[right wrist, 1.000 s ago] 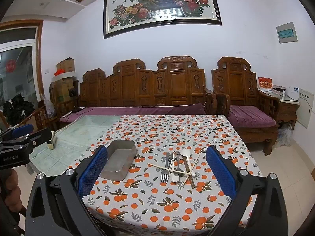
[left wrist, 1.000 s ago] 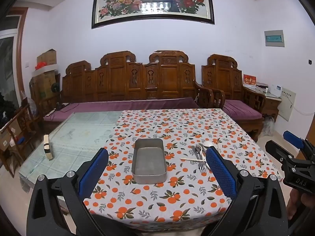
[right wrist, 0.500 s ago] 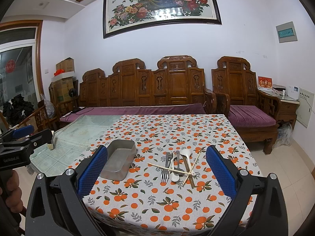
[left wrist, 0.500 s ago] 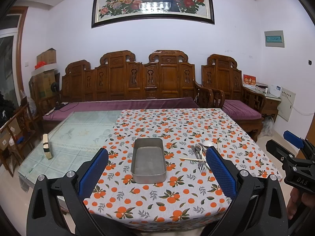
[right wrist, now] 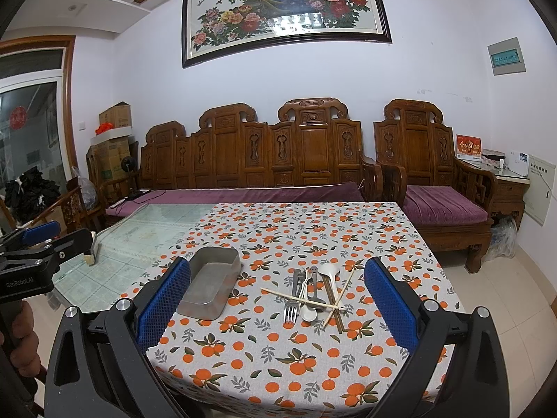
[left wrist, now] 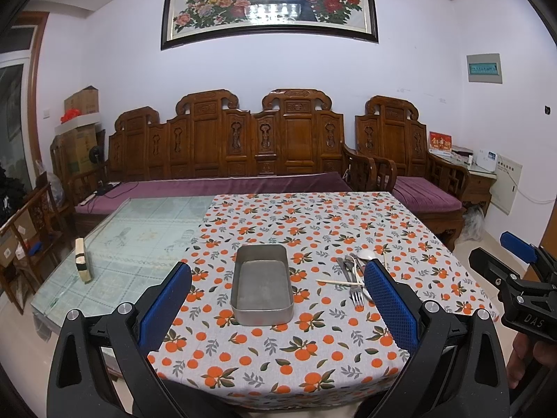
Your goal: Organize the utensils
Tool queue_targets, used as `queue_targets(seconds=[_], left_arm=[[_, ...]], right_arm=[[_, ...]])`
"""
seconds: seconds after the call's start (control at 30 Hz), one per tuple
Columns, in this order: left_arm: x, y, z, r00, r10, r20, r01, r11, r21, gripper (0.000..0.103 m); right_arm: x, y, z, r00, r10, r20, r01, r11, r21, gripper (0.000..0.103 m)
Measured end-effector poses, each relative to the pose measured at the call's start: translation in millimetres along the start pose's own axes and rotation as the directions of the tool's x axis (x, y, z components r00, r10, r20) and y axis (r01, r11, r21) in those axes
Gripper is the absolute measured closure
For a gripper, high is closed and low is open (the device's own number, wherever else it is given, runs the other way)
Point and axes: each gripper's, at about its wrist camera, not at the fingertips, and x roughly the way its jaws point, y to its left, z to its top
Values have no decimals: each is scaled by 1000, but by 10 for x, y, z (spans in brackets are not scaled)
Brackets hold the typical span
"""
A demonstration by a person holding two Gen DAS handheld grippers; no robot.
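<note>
While both grippers gape: one tray (right wrist: 209, 287), two forks (right wrist: 291, 299).

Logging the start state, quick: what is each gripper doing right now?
Left gripper: jaws wide open, holding nothing, short of the metal tray.
Right gripper: jaws wide open, holding nothing, short of the utensils.

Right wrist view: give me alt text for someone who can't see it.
The open right gripper hangs over a table's orange-print tablecloth, framing a heap of utensils: a fork, spoons and crossed chopsticks. An empty metal tray lies left of the heap, and the left gripper shows at the left edge.
</note>
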Motion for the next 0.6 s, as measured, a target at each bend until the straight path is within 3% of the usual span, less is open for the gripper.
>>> queue_targets(seconds=[0.6], left_arm=[[13,-1,-9,1000,-3,0,3,1000,1,7]], right_arm=[[0,-3,-14,1000,0,-1,0,1000,0,3]])
